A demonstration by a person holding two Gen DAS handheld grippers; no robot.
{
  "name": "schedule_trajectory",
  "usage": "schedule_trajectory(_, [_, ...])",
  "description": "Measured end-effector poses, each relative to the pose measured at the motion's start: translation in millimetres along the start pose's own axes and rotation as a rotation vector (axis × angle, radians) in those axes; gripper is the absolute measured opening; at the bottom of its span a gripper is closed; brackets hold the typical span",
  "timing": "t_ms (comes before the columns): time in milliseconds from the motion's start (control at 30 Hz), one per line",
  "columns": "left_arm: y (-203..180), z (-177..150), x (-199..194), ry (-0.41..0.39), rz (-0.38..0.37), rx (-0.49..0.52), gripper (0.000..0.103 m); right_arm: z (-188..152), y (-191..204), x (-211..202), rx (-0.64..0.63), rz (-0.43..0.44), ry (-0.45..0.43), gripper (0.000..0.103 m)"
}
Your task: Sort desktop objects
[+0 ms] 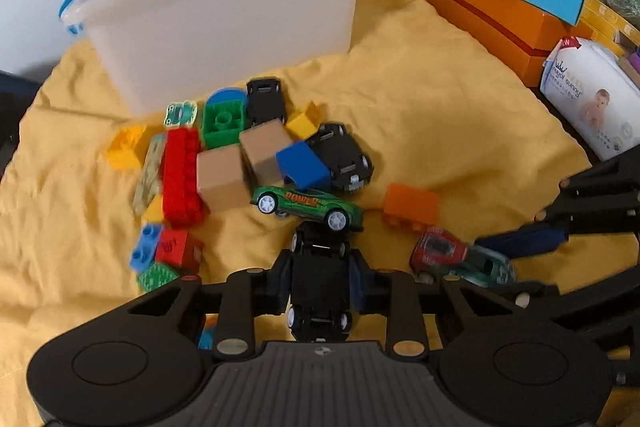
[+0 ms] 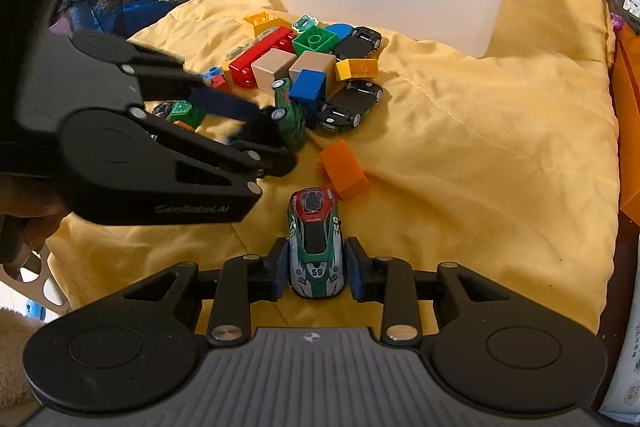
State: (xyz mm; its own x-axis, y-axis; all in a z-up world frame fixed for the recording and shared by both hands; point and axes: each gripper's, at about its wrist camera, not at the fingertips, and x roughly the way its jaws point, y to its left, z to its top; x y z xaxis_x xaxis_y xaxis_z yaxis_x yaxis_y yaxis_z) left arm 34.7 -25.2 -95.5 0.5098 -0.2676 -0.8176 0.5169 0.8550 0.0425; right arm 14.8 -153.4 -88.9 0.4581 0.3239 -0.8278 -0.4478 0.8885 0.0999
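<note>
The left gripper (image 1: 320, 279) is clamped on a black toy car (image 1: 320, 291) that lies belly-up between its blue pads, wheels showing. Just ahead of it a green toy car (image 1: 308, 205) marked POWER rests on the yellow blanket (image 1: 440, 107), its rear touching the held car's front end. The right gripper (image 2: 316, 273) grips a green-and-white racing car (image 2: 316, 251) numbered 59, with a red roof, its nose pointing away from the camera; the pads press against both flanks. An orange block (image 2: 344, 171) sits near that car's front.

Farther back lies the toy pile: two tan wooden cubes (image 1: 244, 163), a blue block (image 1: 304, 165), a long red brick (image 1: 182, 175), a green brick (image 1: 222, 123), yellow pieces and two more upturned black cars (image 1: 340, 155). Behind the pile stands a translucent white storage bin (image 1: 240, 7) with blue handle clips. At the right edge of the left wrist view are an orange box (image 1: 480, 11) and a pack of baby wipes (image 1: 592, 99).
</note>
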Motion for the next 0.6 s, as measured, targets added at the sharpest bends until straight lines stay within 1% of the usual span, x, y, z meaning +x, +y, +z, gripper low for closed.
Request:
schedule_trajectory(100, [-2,-7,-9,0.026,-0.021,0.058,0.032,-1,0,-1,0.004,-0.001,-0.001,0.033])
schedule_trajectory(200, [0,-20,-22,0.047,-0.047,0.080,0.032,-2,-2,-2,0.011,0.002,-0.003,0.033])
schedule_trajectory(267, [1,-27,-31,0.051,-0.028,0.096,0.032,-2,-2,-2,0.011,0.004,-0.004,0.033])
schedule_trajectory(400, [0,-31,-39,0.037,0.022,0.166,0.032,-2,-2,-3,0.011,0.007,-0.004,0.033])
schedule_trajectory(467, [-2,-31,-43,0.015,0.019,0.184,0.033,-2,-2,-3,0.012,0.006,-0.004,0.033])
schedule_trajectory(500, [-4,-31,-45,0.005,0.016,0.182,0.034,-2,-2,-2,0.011,0.006,-0.003,0.033])
schedule_trajectory(600, [-13,-28,-51,-0.021,-0.016,0.178,0.045,-2,-2,-2,0.010,0.006,0.001,0.034])
